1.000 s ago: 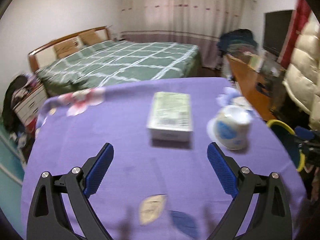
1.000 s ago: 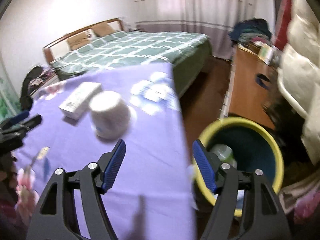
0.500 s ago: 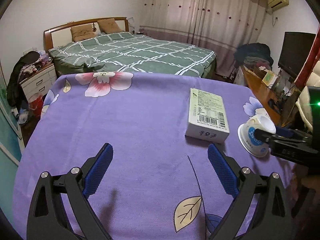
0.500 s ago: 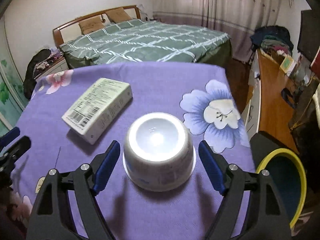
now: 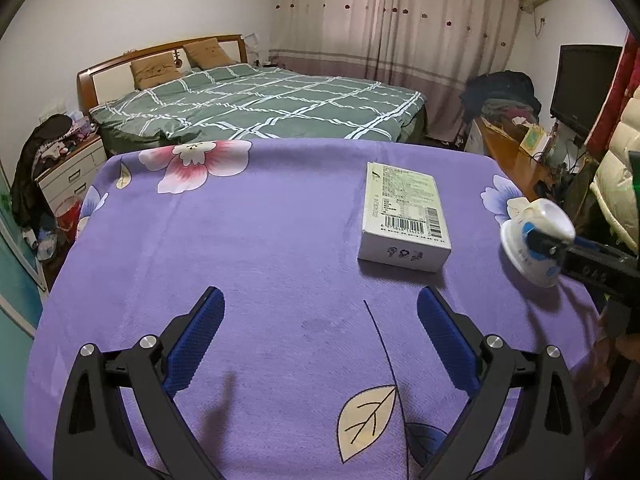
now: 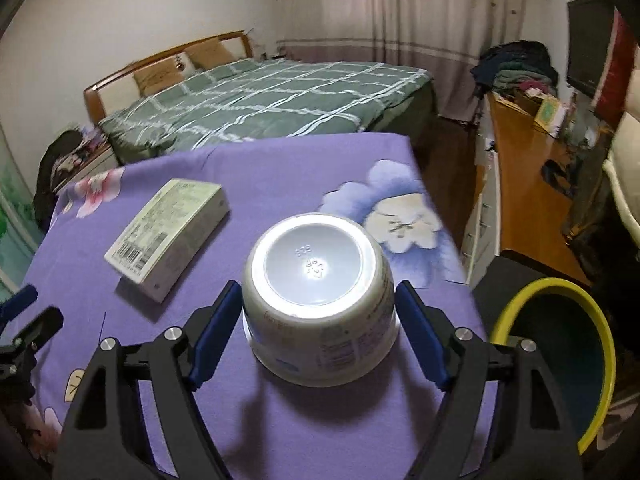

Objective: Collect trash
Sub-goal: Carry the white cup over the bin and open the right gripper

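Right gripper (image 6: 318, 336) jaws spread around upturned white cup (image 6: 318, 304); left gripper (image 5: 320, 344) jaws spread.

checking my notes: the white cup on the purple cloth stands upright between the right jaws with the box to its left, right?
Not quite: the white cup is upside down, its flat base facing up, as the right wrist view shows. It does sit on the purple cloth between the right gripper jaws, with the box to its left.

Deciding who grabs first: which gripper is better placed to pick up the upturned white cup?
Right. The right gripper already straddles the white cup, jaws open on either side. The left gripper hovers over bare purple cloth, with the cup off to its right.
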Tool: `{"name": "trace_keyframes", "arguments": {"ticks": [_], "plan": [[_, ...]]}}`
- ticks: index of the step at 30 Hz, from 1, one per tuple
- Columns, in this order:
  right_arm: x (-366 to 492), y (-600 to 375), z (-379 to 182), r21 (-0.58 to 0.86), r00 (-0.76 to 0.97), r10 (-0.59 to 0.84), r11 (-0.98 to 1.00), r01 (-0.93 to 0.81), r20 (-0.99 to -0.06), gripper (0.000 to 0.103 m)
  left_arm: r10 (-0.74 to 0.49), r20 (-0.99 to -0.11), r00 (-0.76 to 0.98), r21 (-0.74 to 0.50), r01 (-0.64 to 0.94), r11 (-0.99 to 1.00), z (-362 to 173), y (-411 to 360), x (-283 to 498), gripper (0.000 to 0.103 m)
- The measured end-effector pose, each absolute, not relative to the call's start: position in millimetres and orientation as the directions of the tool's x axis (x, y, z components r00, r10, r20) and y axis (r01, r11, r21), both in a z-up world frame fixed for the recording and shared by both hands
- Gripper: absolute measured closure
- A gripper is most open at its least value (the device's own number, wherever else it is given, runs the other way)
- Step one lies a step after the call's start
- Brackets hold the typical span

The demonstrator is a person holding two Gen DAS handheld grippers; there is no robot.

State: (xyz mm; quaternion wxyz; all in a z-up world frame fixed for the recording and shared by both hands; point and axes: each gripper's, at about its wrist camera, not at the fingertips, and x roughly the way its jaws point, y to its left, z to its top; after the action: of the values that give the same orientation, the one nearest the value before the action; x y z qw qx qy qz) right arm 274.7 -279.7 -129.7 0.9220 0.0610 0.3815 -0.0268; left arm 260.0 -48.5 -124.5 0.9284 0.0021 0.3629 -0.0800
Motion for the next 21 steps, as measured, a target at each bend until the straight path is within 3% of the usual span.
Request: {"name": "trace_keyframes", "arguments": {"ticks": [7, 14, 21], "plan": [[243, -318, -108, 0.133, 0.731, -0.032, 0.977, 0.167, -0.681, 0.029, -0.149, -0.676, 0.722, -0.05, 0.157, 0.986, -125, -51, 259, 0.007], [189, -399, -98, 0.118, 0.72, -0.221, 0.914, 0.389, -0.658, 0.028, -0.152, -0.675, 0.722, -0.044, 0.166, 0.985, -125, -55, 258, 0.007], [175, -454, -114, 0.116, 0.646, -0.31, 0.841, 0.528, -0.697, 0.026, -0.153, -0.673, 0.724, -0.041, 0.169, 0.985, -126, -56, 258, 0.007]]}}
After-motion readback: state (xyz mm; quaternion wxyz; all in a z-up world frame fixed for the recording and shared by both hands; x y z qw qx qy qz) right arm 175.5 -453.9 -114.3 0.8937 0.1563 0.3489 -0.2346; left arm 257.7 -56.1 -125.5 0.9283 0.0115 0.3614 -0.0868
